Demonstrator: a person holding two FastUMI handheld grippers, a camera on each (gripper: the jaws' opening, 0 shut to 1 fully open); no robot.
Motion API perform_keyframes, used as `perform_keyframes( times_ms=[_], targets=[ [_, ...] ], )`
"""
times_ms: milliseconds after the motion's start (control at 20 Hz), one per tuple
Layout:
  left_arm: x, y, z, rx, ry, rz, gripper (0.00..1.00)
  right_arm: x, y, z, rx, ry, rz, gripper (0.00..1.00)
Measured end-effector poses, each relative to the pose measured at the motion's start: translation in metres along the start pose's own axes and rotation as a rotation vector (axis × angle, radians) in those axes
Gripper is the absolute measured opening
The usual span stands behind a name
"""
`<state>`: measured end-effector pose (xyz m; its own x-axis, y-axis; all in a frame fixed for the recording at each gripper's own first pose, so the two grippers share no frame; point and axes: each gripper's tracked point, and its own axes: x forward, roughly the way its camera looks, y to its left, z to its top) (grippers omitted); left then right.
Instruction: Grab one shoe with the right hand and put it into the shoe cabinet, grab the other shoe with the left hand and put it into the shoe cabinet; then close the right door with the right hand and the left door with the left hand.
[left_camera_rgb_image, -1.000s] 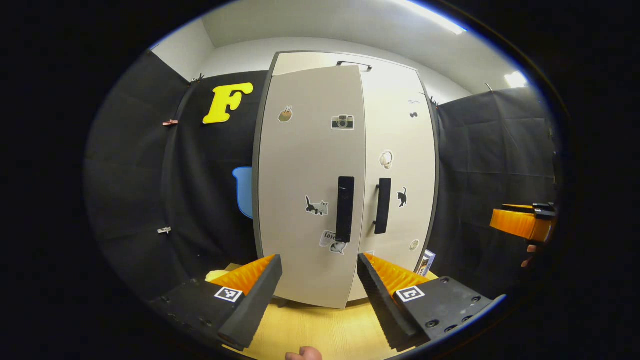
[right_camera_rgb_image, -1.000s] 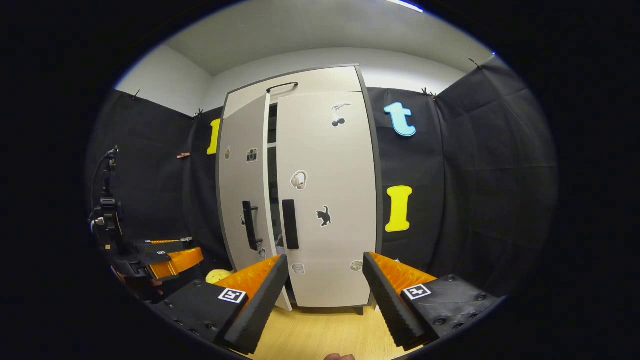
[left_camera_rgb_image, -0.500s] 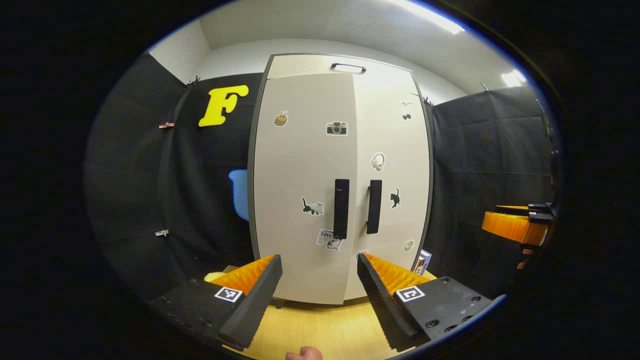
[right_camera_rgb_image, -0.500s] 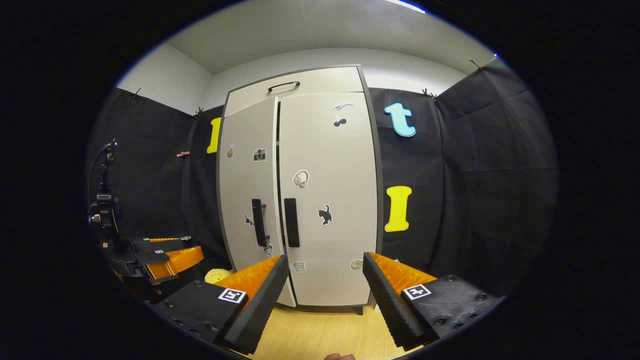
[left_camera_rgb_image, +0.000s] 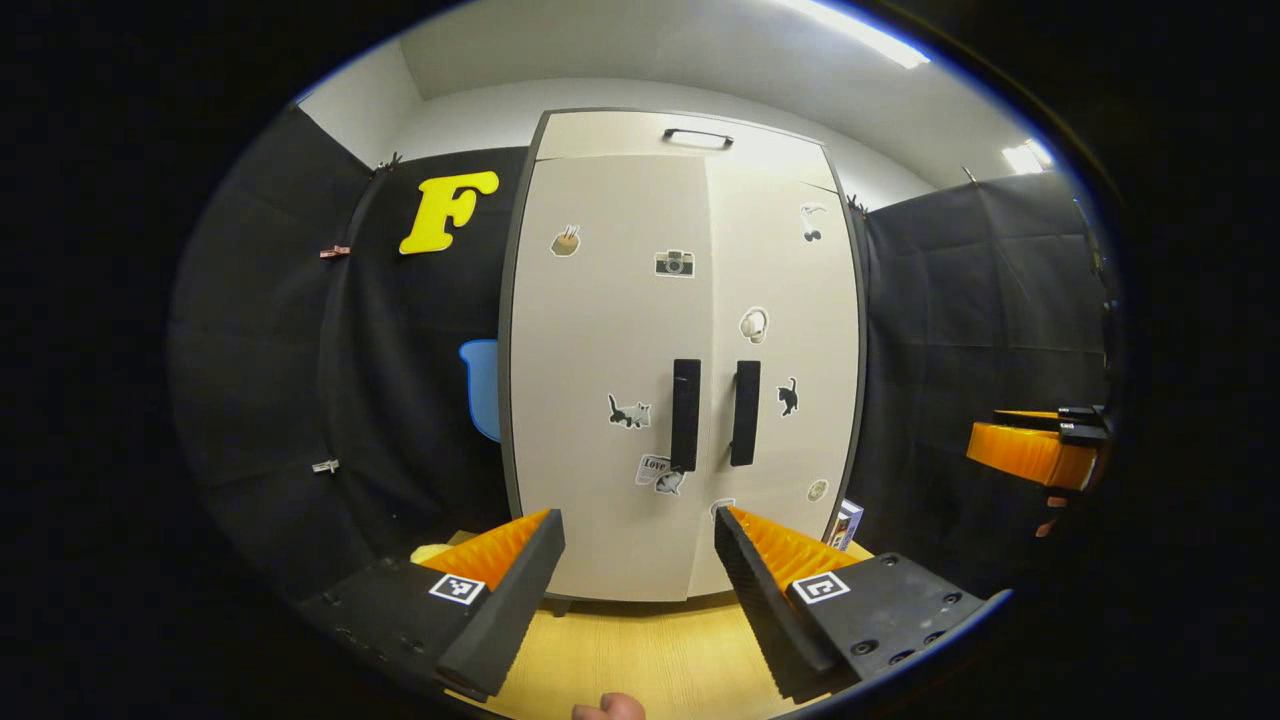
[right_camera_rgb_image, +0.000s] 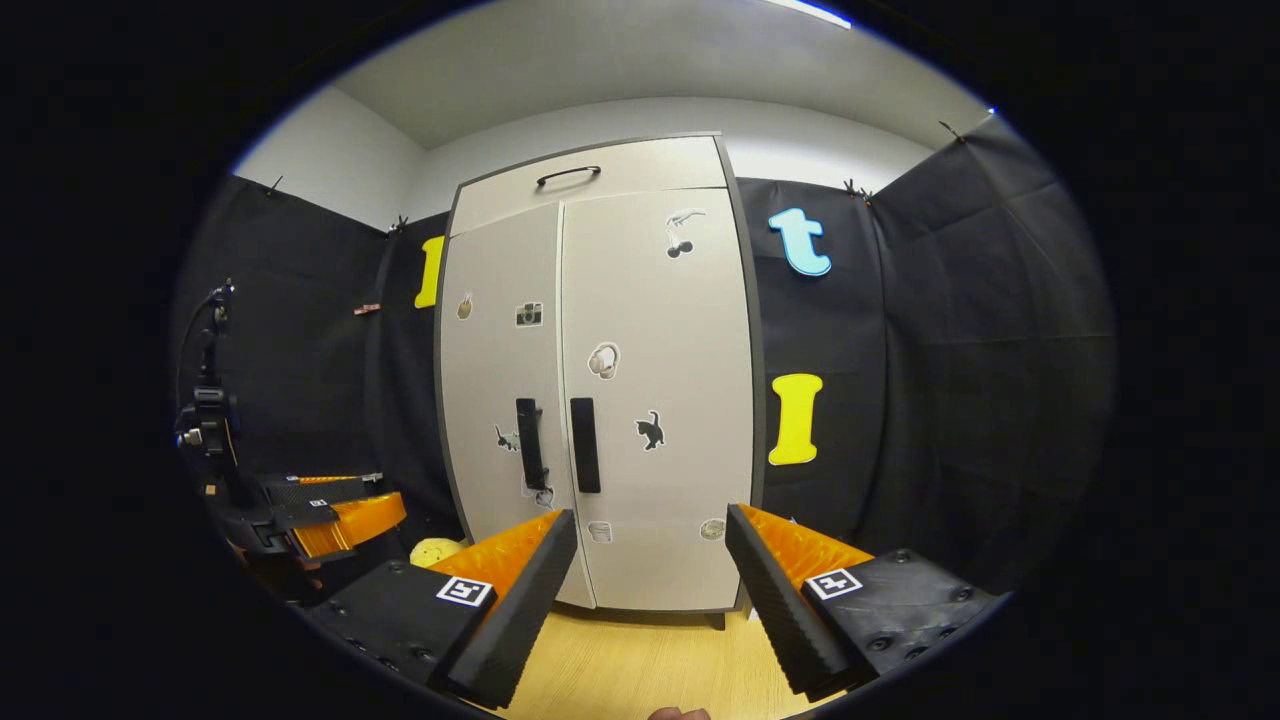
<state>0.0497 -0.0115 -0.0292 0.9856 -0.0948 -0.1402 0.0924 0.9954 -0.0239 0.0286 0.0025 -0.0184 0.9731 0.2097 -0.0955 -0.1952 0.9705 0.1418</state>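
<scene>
Doors of the shoe cabinet (left_camera_rgb_image: 680, 380) stand flush and upright straight ahead of both tongs, left tongs (left_camera_rgb_image: 640, 570) and right tongs (right_camera_rgb_image: 650, 575), each agape, empty, held well back; shoes presumably inside.

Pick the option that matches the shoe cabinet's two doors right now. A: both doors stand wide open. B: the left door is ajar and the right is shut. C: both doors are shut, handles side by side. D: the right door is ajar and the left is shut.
C: in the left gripper view the left door and right door of the shoe cabinet lie flush, with no gap between their handles.
</scene>
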Motion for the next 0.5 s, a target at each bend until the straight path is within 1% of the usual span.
perform_keyframes(
  times_ms=[500],
  targets=[
    [-0.0024,-0.0034,-0.0014,0.009,-0.001,-0.002,0.95,-0.0037,0.001,0.0011,-0.003,0.0,0.001,0.97]
  ],
)
